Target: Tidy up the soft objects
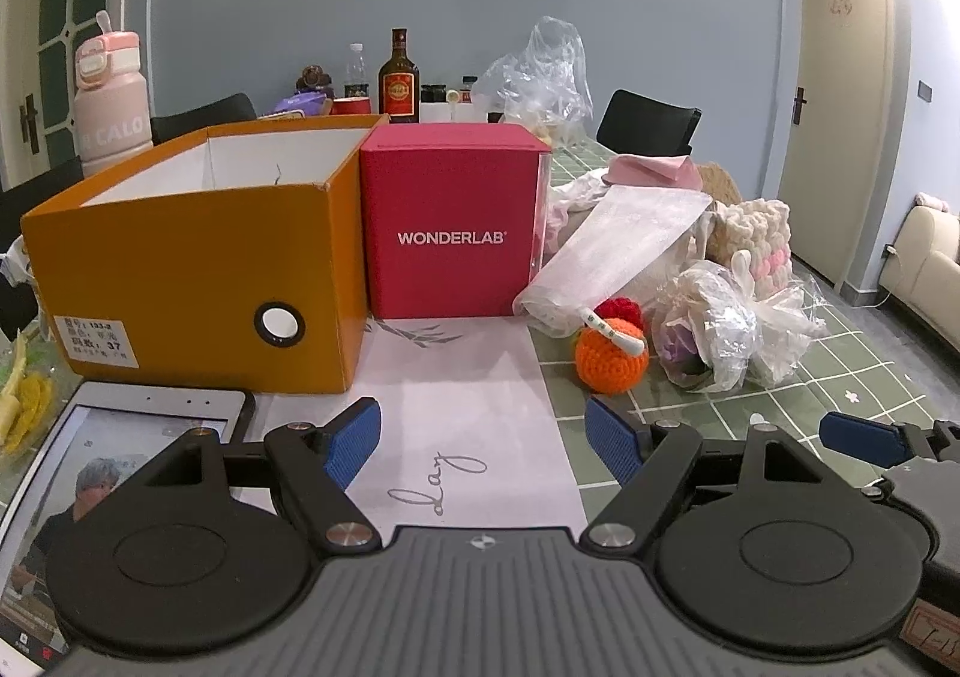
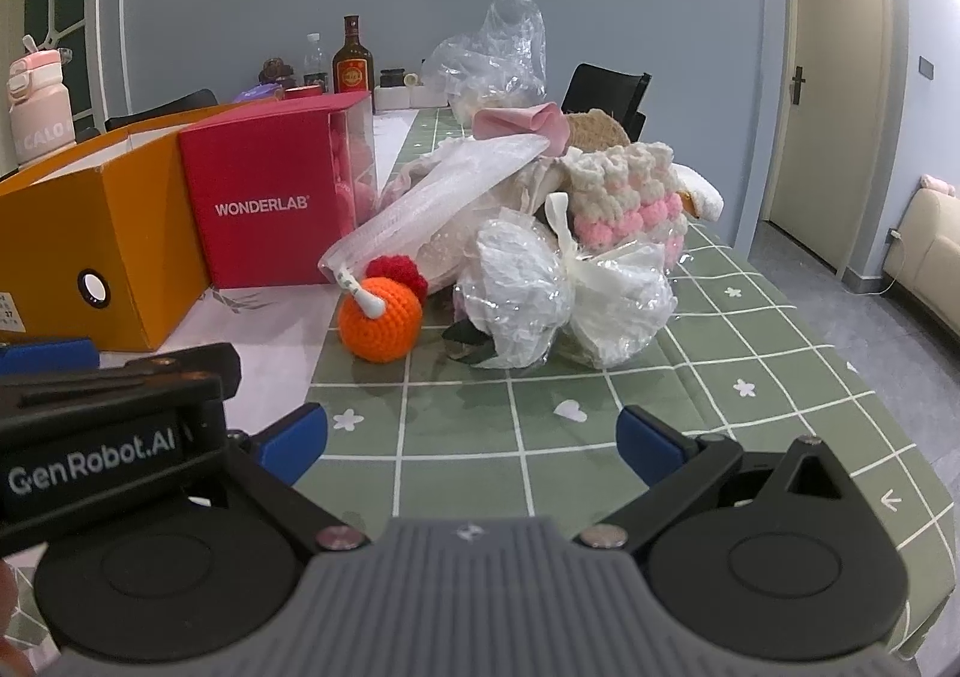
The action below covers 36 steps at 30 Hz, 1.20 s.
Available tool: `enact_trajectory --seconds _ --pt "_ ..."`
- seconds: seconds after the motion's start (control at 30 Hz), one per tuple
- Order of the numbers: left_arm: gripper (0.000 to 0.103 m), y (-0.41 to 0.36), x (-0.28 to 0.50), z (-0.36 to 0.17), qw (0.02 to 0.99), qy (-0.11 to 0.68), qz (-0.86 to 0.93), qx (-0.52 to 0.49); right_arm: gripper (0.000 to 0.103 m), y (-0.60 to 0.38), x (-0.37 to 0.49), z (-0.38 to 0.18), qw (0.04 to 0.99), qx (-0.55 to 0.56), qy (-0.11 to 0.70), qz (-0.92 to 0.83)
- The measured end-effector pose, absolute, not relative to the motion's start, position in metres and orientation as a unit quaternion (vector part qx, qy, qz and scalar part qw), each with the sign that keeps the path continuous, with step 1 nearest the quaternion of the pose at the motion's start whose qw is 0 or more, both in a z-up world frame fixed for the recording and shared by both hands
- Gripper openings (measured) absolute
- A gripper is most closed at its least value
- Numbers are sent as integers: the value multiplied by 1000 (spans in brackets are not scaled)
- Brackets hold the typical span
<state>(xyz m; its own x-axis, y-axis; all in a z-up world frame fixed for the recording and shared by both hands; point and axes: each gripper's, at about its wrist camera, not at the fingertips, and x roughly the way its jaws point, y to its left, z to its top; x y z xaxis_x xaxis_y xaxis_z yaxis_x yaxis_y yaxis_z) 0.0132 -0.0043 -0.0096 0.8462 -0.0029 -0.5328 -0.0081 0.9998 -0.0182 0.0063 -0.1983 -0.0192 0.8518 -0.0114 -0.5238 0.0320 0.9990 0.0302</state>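
two sets of fingers stand apart, empty. the crochet orange ball (image 2: 379,321) sits on the surface ahead and slightly left of the right gripper (image 2: 472,440), up-right of the left gripper (image 1: 483,440); right looks nearer.

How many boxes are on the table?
2. The open orange cardboard box stands on the left, and the red WONDERLAB box stands right beside it, next to the pile of soft things. More could be hidden behind them.

The left gripper (image 1: 483,440) and right gripper (image 2: 472,440) sit side by side, jaws spread wide, empty.
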Motion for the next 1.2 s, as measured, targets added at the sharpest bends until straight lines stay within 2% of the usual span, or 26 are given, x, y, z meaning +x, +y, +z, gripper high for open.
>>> enact_trajectory --seconds 0.9,1.2 --pt "91 -5 17 -21 957 290 5 -10 100 -199 10 -30 958 9 287 -17" --pt "91 -2 10 -21 965 257 -21 -40 100 -236 10 -34 953 76 291 -36"
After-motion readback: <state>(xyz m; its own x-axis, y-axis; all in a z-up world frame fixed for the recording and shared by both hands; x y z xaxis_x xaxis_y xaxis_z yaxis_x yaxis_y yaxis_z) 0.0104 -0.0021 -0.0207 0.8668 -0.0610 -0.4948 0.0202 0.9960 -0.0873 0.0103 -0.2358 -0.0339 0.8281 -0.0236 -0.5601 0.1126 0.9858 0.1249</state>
